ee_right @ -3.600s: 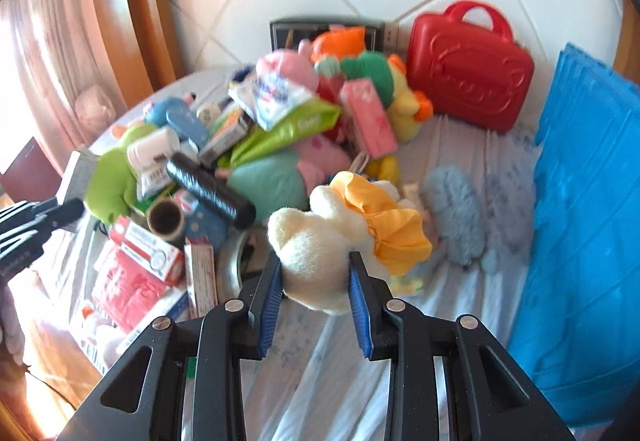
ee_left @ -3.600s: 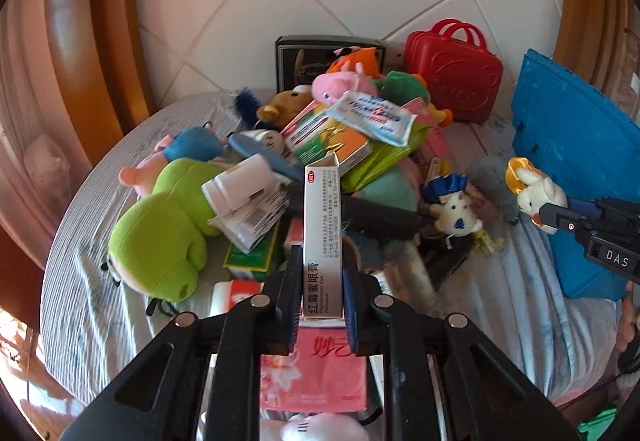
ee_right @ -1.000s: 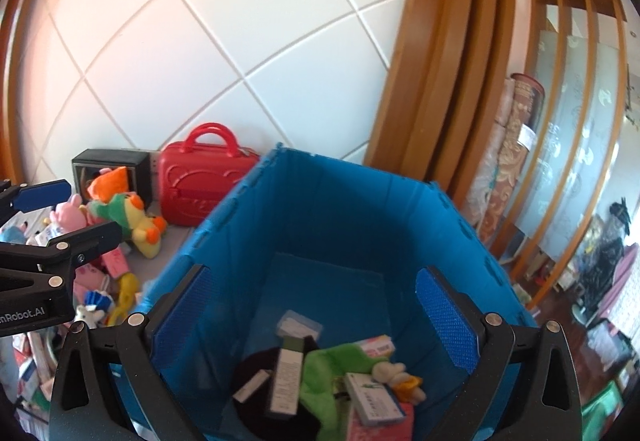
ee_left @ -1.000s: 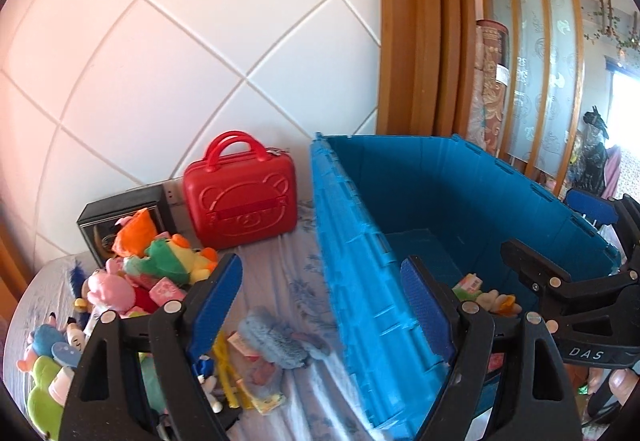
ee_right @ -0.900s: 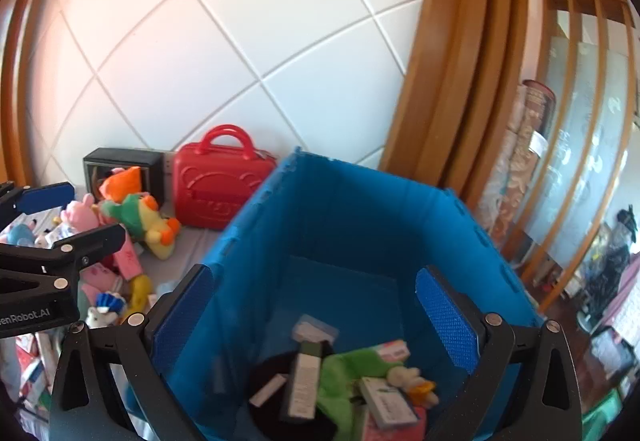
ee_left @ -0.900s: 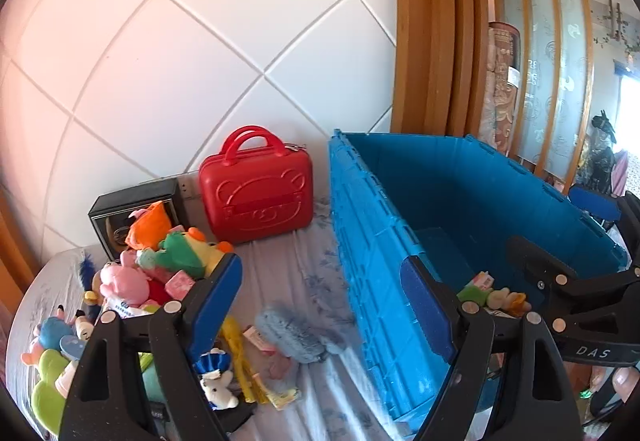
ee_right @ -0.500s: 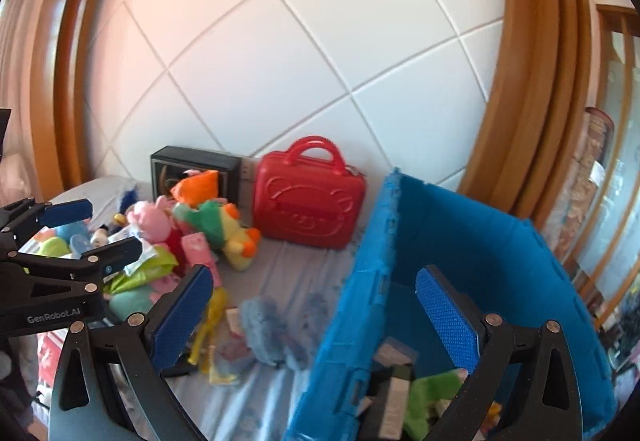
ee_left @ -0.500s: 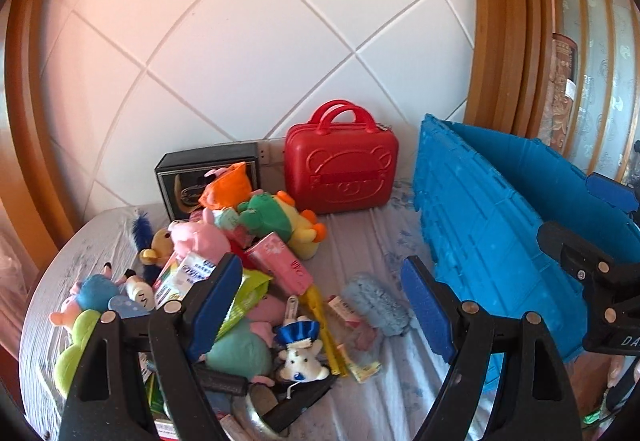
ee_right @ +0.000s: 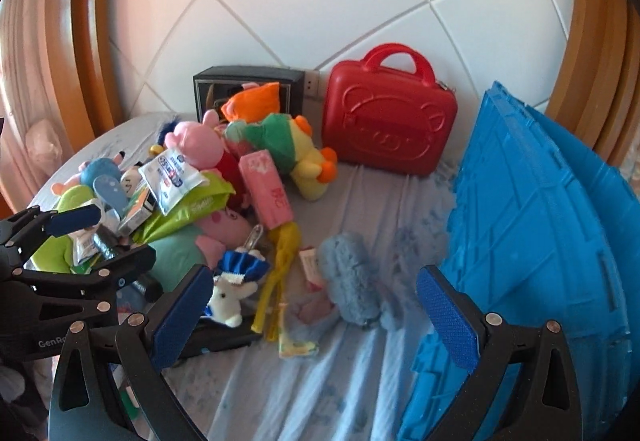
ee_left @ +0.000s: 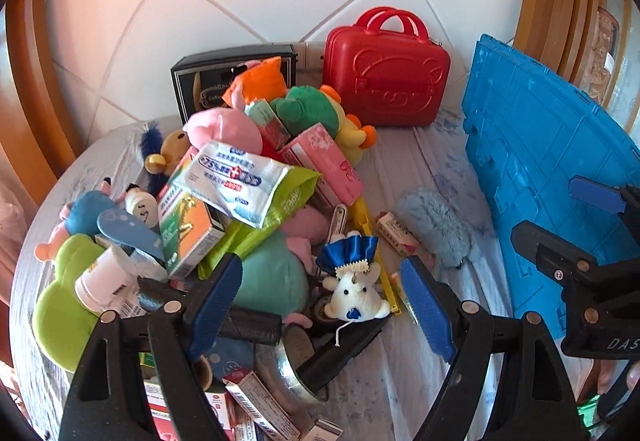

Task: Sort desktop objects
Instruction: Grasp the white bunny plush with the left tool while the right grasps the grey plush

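A heap of plush toys, medicine boxes and packets covers the left of the cloth-covered table [ee_left: 404,153]. My left gripper [ee_left: 320,297] hangs open and empty above a small white plush with a blue hat [ee_left: 354,289] and a teal plush [ee_left: 272,281]. My right gripper [ee_right: 316,317] is open and empty too, over a fluffy blue-grey item [ee_right: 348,281] and yellow strips [ee_right: 280,261]. The blue crate [ee_right: 540,241] stands at the right. Each gripper appears at the edge of the other wrist view.
A red toy suitcase [ee_left: 384,77] and a black box [ee_left: 224,81] stand against the tiled wall at the back. A green frog plush [ee_left: 64,305] lies at the left edge. A white-and-blue pouch [ee_left: 236,181] tops the heap. Bare cloth lies between heap and crate.
Both grippers, earlier shut on a box and a plush, swung open and empty from over the blue crate leftward and down to the heap.
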### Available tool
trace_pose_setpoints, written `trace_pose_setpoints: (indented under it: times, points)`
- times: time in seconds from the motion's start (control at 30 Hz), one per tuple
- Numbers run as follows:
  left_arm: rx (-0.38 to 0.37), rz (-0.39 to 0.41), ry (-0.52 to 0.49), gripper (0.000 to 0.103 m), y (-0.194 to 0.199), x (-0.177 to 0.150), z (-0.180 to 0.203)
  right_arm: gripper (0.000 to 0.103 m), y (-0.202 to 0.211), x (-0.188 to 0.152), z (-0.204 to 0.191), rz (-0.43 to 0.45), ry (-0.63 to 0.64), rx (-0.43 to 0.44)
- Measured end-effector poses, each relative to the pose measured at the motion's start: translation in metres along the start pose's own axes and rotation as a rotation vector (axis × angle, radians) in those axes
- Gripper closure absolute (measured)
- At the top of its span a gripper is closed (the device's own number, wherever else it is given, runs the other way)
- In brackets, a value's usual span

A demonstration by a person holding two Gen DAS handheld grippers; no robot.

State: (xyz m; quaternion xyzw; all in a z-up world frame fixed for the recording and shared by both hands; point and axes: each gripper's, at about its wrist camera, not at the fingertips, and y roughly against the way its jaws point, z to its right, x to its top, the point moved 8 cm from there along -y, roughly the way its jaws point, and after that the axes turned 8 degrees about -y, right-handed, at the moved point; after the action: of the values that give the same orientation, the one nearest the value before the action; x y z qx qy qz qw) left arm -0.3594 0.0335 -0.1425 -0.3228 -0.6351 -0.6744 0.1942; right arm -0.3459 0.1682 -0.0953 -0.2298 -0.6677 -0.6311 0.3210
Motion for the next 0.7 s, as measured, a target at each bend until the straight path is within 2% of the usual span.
trace_pose_setpoints:
  times: [0.23, 0.47, 0.63, 0.67, 0.7]
  points:
    - [-0.059, -0.106, -0.005, 0.021, -0.053, -0.02, 0.012, 0.0, -0.045, -0.02, 0.014, -0.1, -0.052, -0.03]
    - [-0.086, -0.207, -0.013, 0.022, -0.103, -0.032, 0.018, 0.0, -0.094, -0.041, 0.03, -0.201, -0.096, -0.051]
    - [-0.133, -0.251, -0.047, 0.03, -0.131, -0.036, 0.033, 0.0, -0.126, -0.047, 0.041, -0.251, -0.128, -0.073]
    - [-0.136, -0.258, -0.056, 0.034, -0.136, -0.036, 0.036, 0.0, -0.132, -0.048, 0.043, -0.258, -0.133, -0.077]
    - [-0.138, -0.273, -0.06, 0.045, -0.143, -0.037, 0.038, 0.0, -0.138, -0.049, 0.045, -0.266, -0.136, -0.083]
